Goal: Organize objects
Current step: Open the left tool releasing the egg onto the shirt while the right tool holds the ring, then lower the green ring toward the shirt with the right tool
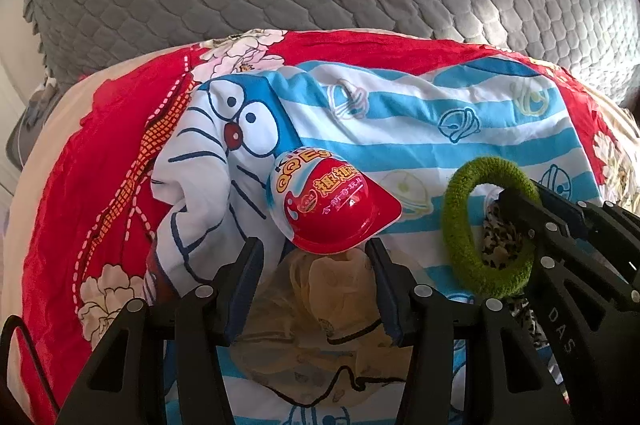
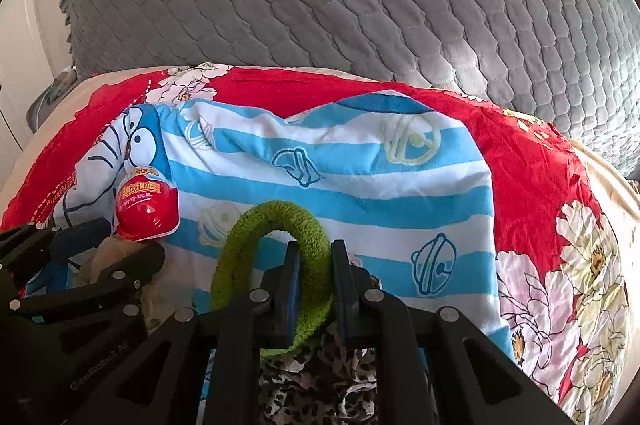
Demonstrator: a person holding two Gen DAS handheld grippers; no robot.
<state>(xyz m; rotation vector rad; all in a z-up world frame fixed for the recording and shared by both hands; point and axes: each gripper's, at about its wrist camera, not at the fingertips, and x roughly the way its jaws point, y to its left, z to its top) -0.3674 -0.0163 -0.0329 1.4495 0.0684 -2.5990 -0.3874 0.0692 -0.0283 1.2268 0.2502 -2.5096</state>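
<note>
My right gripper [image 2: 314, 257] pinches the fuzzy green hair ring [image 2: 276, 217], my left gripper [image 1: 314, 257] half-open under the red plastic toy egg [image 1: 332, 209], both above the blue-striped cartoon cloth [image 2: 360, 177]; sorting unfinished, I judge.

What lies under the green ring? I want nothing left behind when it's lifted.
Under the green ring, held by the right gripper, lies the striped sheet and, nearer the camera, a leopard-print cloth. The gripper covers how far that cloth extends.
</note>
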